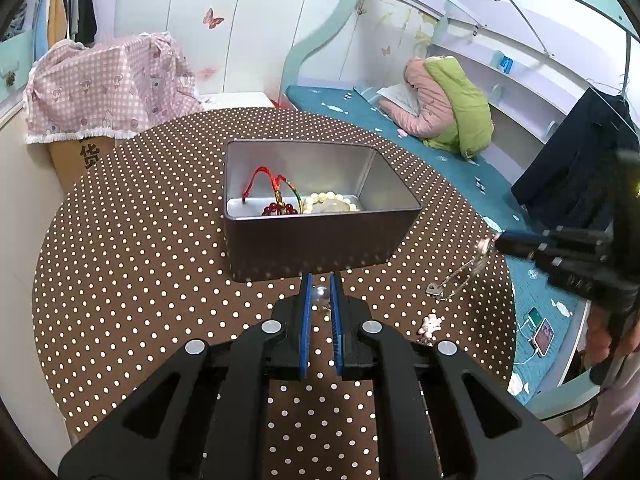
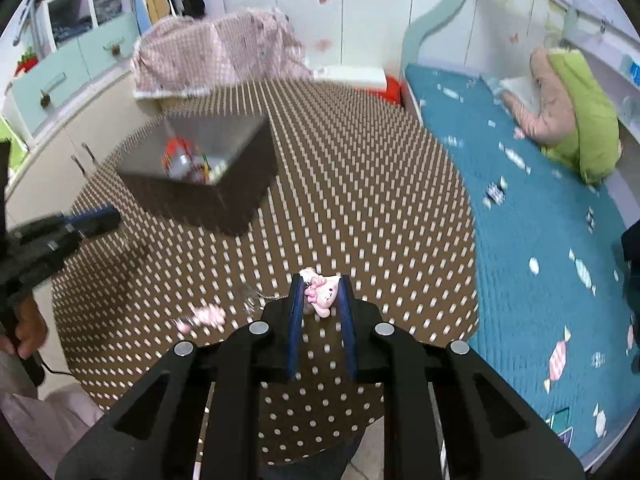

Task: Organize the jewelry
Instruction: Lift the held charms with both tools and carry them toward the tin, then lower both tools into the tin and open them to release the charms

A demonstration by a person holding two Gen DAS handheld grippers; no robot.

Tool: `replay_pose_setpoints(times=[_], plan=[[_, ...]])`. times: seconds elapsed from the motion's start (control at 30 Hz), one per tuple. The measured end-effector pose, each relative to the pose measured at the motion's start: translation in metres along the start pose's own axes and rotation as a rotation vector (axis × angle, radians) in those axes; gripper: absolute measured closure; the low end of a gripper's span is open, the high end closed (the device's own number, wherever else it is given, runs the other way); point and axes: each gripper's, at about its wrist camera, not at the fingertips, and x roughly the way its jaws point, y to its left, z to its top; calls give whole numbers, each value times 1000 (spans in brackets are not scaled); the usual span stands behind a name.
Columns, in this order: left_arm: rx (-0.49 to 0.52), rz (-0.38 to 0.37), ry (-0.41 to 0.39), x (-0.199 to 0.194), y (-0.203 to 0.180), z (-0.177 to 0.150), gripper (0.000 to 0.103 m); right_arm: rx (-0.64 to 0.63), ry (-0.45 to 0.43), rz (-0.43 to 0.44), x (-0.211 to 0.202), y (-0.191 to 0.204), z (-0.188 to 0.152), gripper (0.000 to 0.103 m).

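An open metal tin (image 1: 320, 240) stands on the round brown polka-dot table (image 1: 140, 260). In it lie a red cord bracelet (image 1: 262, 179), dark red beads (image 1: 280, 210) and a cream bead bracelet (image 1: 330, 202). My left gripper (image 1: 320, 285) is shut just in front of the tin's near wall, with a small pearl piece (image 1: 321, 292) between its blue pads. My right gripper (image 2: 320, 284) is shut on a pink bunny charm (image 2: 325, 295), lifted above the table's right side. Its thin chain (image 1: 460, 272) hangs to a silver tag (image 1: 433, 290). The right wrist view is motion-blurred.
A small pink charm (image 1: 430, 326) lies on the table near the right edge. A teal-covered bed (image 2: 540, 220) with a pink and green jacket (image 1: 448, 108) borders the table on the right. Two phones (image 1: 540, 332) lie charging there. A pink checked cloth (image 1: 108, 88) covers boxes behind.
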Motion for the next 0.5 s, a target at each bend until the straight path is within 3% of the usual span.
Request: replay_pose_setpoints(times=[0.1, 0.17, 0.33, 0.5], plan=[[5, 3, -15, -5, 0, 3, 94, -7, -62, 4, -18, 0, 10, 87], [5, 5, -21, -8, 2, 4, 94, 1, -105, 61, -27, 3, 14, 87], [-4, 7, -31, -12, 8, 5, 94, -16, -50, 58, -13, 13, 16, 87], [0, 3, -45, -16, 8, 9, 94, -49, -132, 86, -32, 24, 35, 87]])
